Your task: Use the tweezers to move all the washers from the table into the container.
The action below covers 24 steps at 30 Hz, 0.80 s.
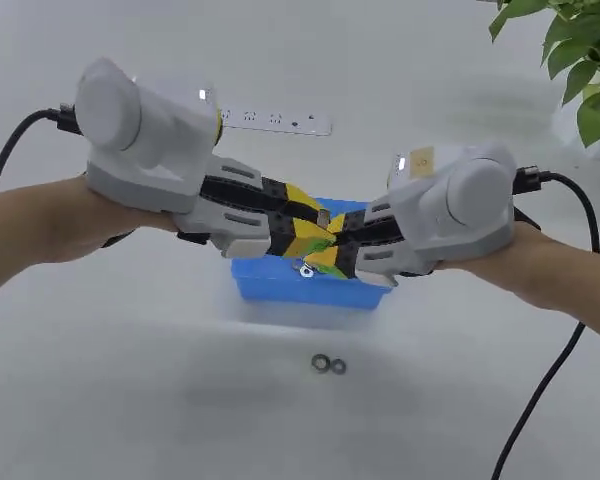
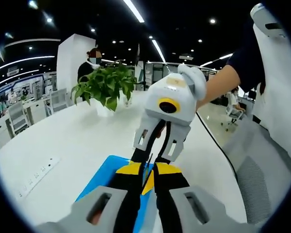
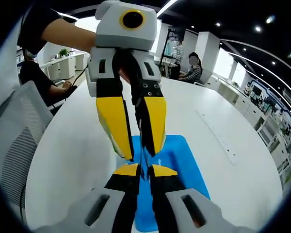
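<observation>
**Two handheld grippers meet over a white tabletop (image 1: 110, 400)**

Two small silver metal washers (image 1: 328, 365) lie in front of a blue rectangular plastic container (image 1: 280, 285). Above the container, the left gripper (image 1: 315, 234) and the right gripper (image 1: 334, 250) each pinch the thin dark tweezers (image 3: 142, 141). Beyond the container lies a white power strip (image 1: 275, 120). Further back and to the right is a leafy green plant (image 1: 580, 60).

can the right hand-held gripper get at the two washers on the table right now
Probably yes: the washers lie uncovered on the table, nothing between them and the right hand-held gripper.
</observation>
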{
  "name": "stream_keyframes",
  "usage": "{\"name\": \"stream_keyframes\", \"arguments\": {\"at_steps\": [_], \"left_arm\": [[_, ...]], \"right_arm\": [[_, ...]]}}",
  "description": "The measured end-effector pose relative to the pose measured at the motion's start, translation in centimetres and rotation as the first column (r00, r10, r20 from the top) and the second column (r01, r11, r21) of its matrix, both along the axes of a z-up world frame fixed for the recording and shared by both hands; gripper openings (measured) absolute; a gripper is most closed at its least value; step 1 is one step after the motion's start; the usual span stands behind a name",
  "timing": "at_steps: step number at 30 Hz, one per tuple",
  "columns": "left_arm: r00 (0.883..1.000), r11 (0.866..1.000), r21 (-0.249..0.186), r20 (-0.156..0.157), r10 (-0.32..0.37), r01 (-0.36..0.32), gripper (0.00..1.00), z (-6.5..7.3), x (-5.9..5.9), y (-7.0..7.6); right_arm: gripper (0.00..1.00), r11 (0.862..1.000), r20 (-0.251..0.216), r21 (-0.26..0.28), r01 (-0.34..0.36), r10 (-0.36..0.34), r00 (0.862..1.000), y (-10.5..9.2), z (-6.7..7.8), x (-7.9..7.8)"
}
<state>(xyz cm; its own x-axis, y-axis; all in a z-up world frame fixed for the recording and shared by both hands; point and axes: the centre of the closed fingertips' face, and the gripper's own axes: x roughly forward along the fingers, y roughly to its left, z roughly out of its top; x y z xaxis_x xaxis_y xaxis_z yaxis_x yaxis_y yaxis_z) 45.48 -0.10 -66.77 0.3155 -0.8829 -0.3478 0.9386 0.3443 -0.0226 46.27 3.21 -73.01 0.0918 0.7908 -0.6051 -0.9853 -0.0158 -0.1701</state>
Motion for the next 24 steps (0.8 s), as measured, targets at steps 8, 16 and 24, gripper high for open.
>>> {"name": "stream_keyframes", "arguments": {"at_steps": [8, 16, 24], "left_arm": [[0.998, 0.999, 0.032, 0.052, -0.018, 0.016, 0.06, 0.4, 0.0, -0.3], [0.991, 0.996, 0.089, 0.135, -0.021, 0.009, 0.05, 0.7, -0.2, 0.0], [0.983, 0.994, 0.101, 0.183, 0.032, -0.051, 0.05, 1.7, 0.4, 0.7]], "right_arm": [[0.09, 1.0, 0.007, -0.017, -0.014, 0.014, 1.0, -0.2, -0.1, -0.6], [0.12, 1.0, 0.032, -0.022, -0.015, 0.016, 0.999, 0.0, 0.3, -0.6], [0.21, 0.999, 0.051, 0.001, 0.052, -0.052, 0.997, -0.6, 1.4, 0.0]]}}
